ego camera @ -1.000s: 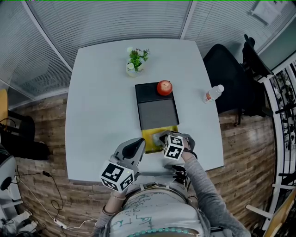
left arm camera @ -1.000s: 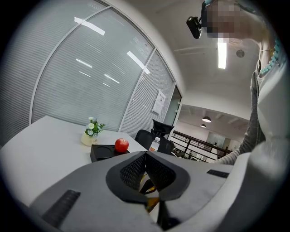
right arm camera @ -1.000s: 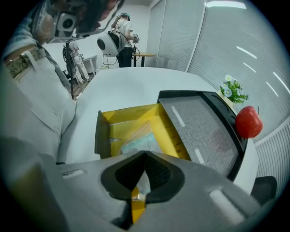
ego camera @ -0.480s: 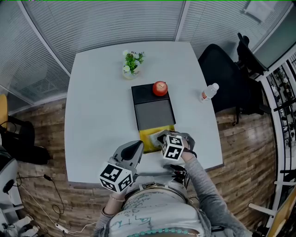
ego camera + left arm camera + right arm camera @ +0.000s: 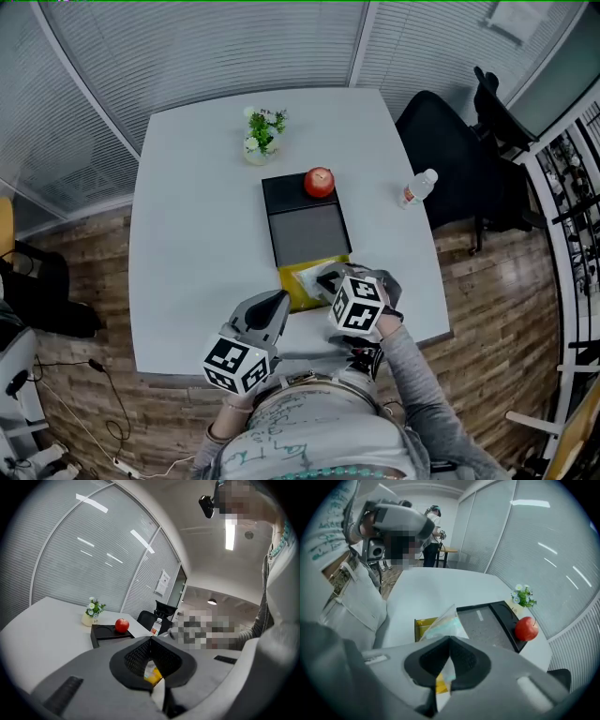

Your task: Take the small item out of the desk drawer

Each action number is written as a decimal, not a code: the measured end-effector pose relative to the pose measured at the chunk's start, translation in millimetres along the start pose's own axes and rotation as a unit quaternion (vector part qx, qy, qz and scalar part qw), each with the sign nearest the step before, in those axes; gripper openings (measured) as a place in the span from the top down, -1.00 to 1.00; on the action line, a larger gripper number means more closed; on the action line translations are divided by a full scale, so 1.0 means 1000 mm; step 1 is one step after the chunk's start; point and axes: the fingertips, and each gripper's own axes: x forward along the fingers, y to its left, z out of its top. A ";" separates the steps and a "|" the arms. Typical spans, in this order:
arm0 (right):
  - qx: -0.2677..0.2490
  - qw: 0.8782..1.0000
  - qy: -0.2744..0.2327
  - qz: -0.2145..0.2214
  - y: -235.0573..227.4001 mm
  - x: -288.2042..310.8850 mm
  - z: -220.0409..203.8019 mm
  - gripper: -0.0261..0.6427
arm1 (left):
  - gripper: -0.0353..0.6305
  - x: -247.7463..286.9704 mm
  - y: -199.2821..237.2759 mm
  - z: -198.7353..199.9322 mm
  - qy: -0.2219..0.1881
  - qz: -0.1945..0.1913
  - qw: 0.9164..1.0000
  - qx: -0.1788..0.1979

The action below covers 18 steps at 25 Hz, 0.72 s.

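A yellow drawer stands pulled out of the black desk organiser toward the table's near edge. My right gripper hangs above it, shut on a small clear packet with pale teal contents. The packet hangs over the open drawer. In the right gripper view the jaws pinch the packet's lower edge. My left gripper sits just left of the drawer's front, shut, with nothing seen between its pads.
A red apple rests on the organiser's far end. A small potted plant stands at the table's back, a water bottle near its right edge. A black office chair is beyond that edge.
My right gripper has risen from the drawer with the packet held in it. The left gripper has stayed in place.
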 end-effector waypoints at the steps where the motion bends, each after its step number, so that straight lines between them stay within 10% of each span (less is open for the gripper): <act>1: 0.000 1.000 -0.004 -0.004 -0.001 -0.005 0.003 0.91 | 0.90 0.000 -0.001 -0.001 0.002 0.001 1.000 0.004; 18: 0.008 0.998 -0.051 -0.045 -0.005 -0.058 0.034 0.91 | 0.90 0.005 -0.006 -0.003 0.003 -0.001 1.000 0.014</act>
